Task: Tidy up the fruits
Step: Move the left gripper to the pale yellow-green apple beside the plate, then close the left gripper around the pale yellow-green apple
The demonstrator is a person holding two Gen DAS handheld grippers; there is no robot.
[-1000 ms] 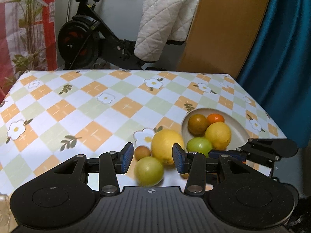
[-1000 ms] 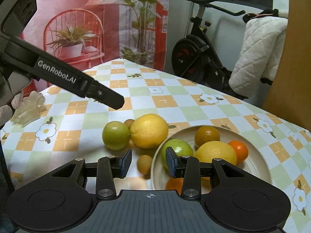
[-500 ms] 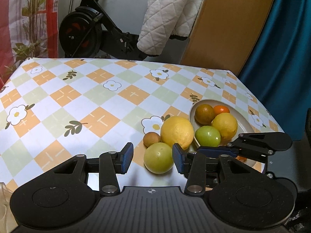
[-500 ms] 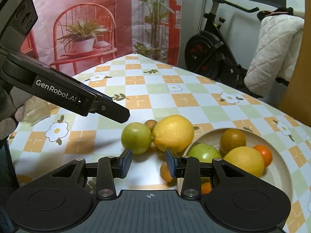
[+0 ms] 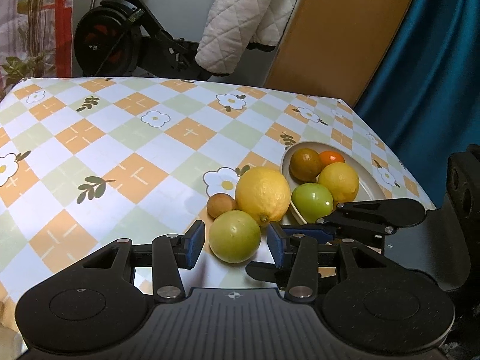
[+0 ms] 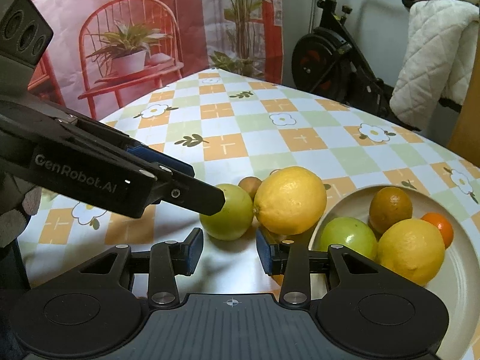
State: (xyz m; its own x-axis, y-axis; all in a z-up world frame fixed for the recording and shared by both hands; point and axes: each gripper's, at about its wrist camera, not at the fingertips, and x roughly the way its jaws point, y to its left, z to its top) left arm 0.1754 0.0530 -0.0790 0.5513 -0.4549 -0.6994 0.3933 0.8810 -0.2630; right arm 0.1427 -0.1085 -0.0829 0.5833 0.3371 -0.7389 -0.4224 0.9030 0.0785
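Now that the left gripper (image 5: 235,244) has come down around the green fruit (image 5: 234,236) on the desk (image 5: 120,150), its jaws opening without pressing it, the empty, partly open right gripper (image 6: 229,250) sits just short of it, beside the plate (image 6: 462,258), so a grasp looks imminent.

The left and far worktop (image 5: 99,150) is left clear for passage. On the right, the way is blocked by the plate (image 5: 370,187), and its near rim is crowded by the large lemon (image 5: 262,193) and green fruit (image 5: 234,236).
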